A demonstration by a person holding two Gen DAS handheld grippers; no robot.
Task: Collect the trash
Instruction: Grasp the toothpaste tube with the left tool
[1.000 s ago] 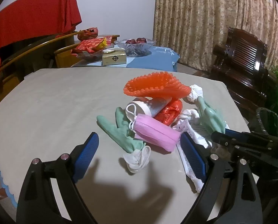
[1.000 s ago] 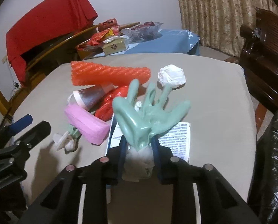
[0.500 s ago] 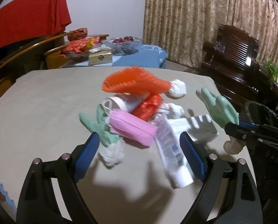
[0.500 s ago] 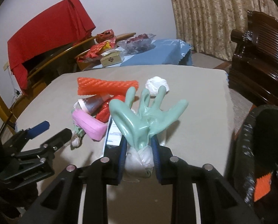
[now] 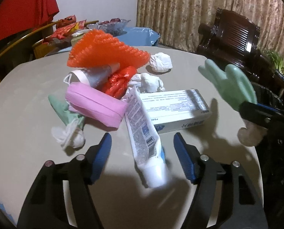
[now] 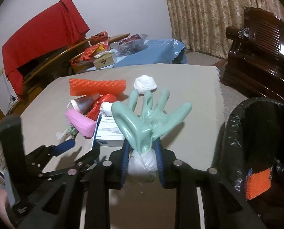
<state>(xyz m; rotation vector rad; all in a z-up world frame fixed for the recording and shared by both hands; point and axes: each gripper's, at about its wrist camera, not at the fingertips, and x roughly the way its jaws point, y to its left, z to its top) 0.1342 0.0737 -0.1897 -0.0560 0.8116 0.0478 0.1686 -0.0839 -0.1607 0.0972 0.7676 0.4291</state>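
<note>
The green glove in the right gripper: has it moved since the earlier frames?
Yes. The green glove, clamped in the right gripper, has travelled off the toothpaste box toward the black bin.

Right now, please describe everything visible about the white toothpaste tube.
The toothpaste tube is a soft white plastic tube with small printed text, a barcode and a blue patch. It lies on the beige table, its far end leaning on the white carton beside the pink mask. The left gripper straddles its near end, fingers not touching.
</note>
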